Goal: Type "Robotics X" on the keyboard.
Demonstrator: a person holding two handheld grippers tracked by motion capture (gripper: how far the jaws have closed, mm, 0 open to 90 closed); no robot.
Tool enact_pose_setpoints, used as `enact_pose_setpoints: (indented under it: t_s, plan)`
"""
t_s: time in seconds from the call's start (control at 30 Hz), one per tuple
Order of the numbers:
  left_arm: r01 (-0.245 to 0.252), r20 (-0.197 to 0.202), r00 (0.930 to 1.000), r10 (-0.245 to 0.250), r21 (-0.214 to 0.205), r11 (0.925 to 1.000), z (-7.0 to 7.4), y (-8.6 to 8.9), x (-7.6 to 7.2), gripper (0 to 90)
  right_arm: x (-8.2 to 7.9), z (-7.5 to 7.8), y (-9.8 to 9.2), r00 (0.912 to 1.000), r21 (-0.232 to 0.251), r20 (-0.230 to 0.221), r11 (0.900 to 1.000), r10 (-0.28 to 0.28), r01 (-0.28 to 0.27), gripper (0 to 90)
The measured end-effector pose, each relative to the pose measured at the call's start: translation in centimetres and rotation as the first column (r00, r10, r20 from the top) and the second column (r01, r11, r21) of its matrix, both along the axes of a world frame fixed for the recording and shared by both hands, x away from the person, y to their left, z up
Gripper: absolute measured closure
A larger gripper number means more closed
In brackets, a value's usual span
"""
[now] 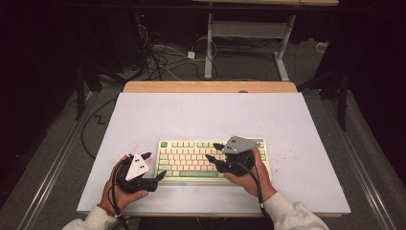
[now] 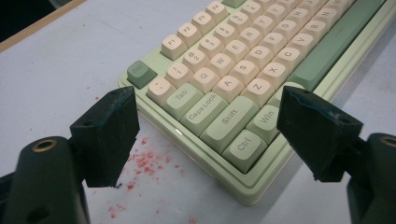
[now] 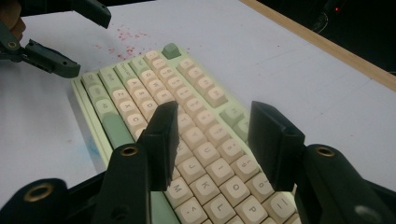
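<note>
A pale green keyboard (image 1: 191,160) with cream keys lies flat on the near middle of the white mat (image 1: 210,115). My left gripper (image 1: 154,164) stands open at the keyboard's left end, its jaws on either side of the front left corner (image 2: 243,186) without touching it. My right gripper (image 1: 212,151) is over the right half of the keyboard, pointing left along the key rows (image 3: 201,140). Its jaws are parted, the pads grip nothing, and keys show in the gap. In the right gripper view the left gripper (image 3: 88,44) appears at the top left, beyond the keyboard's far end.
Red specks (image 2: 144,161) stain the mat by the keyboard's left corner. The mat covers a wooden table whose bare edge (image 1: 210,86) runs along the back. Cables (image 1: 163,57) and a white desk frame (image 1: 249,33) are on the floor behind.
</note>
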State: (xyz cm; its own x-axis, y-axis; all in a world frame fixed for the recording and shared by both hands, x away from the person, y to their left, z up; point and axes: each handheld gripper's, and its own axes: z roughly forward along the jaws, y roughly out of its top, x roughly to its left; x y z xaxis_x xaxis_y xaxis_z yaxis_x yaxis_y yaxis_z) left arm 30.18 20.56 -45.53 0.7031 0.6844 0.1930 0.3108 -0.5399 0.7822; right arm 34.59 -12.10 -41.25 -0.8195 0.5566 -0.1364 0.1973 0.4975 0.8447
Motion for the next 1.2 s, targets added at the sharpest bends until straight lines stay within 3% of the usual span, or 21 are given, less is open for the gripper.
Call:
enact_pose_setpoints:
  t_s: [0.27, 0.73, 0.87, 0.97, 1.1, 1.2]
  plan:
    - [0.0, 0.001, 1.0, 0.0, -0.001, 1.0, 0.0, 0.0, 0.0, 20.0, -0.4, 0.0, -0.6, 0.9996, 0.015, 0.028, 0.9999, -0.005, 0.005, 40.5]
    - [-0.001, 0.001, 1.0, 0.001, -0.003, 1.0, 0.1, 0.1, -0.1, 20.0, -1.1, -0.6, -1.0, 0.9993, 0.003, 0.034, 0.9998, -0.018, 0.018, 32.9]
    - [0.001, 0.001, 1.0, -0.001, -0.003, 1.0, 0.1, 0.1, -0.1, 20.0, -1.7, -0.8, -0.9, 0.9993, 0.009, 0.038, 1.0, 0.003, -0.003, 44.0]
    - [0.003, 0.002, 1.0, -0.003, -0.001, 1.0, 0.1, 0.0, -0.1, 20.0, -2.1, -1.0, -0.7, 0.9991, 0.017, 0.036, 0.9996, 0.02, -0.02, 60.9]
    - [0.004, 0.001, 1.0, -0.004, -0.002, 1.0, 0.1, 0.0, -0.1, 20.0, -2.3, -1.3, -0.1, 0.997, 0.003, -0.002, 0.997, 0.077, -0.077, 81.6]
    - [0.004, 0.001, 1.0, -0.004, -0.003, 1.0, 0.1, 0.0, -0.1, 20.0, -2.4, -1.7, 0.5, 0.9932, -0.015, -0.027, 0.9934, 0.113, -0.114, 89.8]
